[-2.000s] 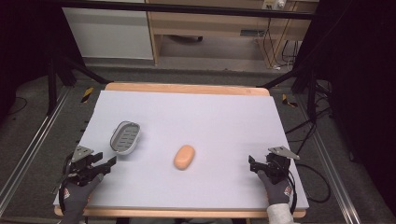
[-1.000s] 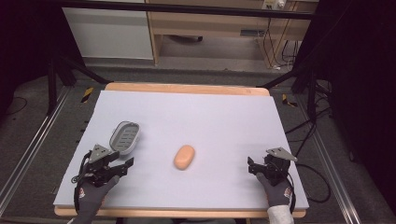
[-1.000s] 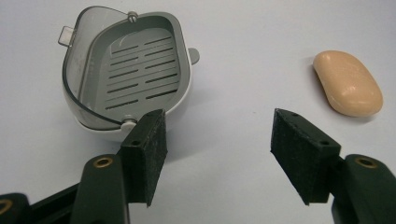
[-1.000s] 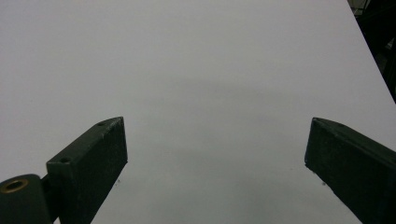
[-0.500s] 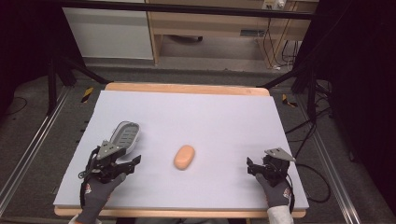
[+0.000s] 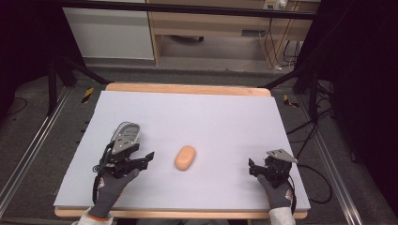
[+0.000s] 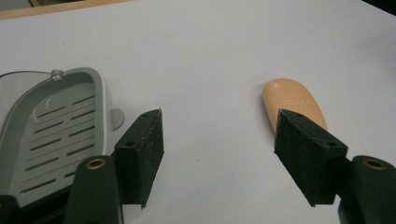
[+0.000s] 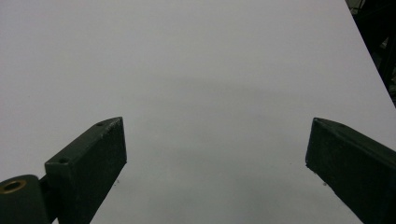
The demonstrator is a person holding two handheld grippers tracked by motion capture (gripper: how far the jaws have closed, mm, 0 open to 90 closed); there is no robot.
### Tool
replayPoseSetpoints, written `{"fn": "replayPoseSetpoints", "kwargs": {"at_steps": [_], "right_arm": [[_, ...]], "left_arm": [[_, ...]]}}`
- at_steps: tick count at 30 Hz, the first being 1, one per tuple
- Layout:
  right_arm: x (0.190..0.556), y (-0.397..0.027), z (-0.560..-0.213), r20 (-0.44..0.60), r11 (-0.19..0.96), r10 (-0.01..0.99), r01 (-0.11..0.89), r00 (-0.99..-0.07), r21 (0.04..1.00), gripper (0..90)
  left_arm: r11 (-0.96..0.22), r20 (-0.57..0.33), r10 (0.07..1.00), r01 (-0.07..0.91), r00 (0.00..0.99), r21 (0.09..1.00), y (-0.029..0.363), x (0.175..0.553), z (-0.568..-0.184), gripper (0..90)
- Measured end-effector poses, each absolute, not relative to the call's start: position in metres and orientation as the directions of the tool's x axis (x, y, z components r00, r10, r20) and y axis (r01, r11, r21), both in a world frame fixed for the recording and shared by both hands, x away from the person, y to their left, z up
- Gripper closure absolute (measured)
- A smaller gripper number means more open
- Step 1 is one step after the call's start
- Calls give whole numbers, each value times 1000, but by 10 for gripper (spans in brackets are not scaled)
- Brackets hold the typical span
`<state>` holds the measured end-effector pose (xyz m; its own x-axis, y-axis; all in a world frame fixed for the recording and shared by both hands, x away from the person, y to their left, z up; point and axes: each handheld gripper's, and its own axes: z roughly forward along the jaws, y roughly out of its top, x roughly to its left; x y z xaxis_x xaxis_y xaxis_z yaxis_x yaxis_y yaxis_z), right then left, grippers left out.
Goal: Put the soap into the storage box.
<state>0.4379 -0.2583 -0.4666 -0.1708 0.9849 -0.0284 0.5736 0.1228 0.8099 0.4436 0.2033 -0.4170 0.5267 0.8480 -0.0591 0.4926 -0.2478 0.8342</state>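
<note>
White table (image 6: 211,112) | soap (image 6: 185,157) just right of left claw (image 6: 148,157), apart

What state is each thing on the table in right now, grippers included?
Left gripper: open, empty, low over the table between dish and soap.
Right gripper: open, empty, over bare table.
Orange soap bar: lying flat, untouched.
Grey slotted soap dish: empty, resting on the white table.

Table cover (image 6: 211,117): matt, smooth white sheet over a wood edge. Soap dish (image 7: 51,126): grey slotted plastic, slight sheen. Soap bar (image 7: 294,100): smooth, matt peach. Left gripper (image 7: 219,154) pads: rough black rubber.
</note>
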Motion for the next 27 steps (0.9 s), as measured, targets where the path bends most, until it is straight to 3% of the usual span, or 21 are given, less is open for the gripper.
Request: {"fn": "replayPoseSetpoints", "kwargs": {"at_steps": [27], "right_arm": [[439,-256,-466,-36,129,985,574,-171,809,54]], "left_arm": [[-299,-48,810,482,585,823,145,465,-414,298]]}}
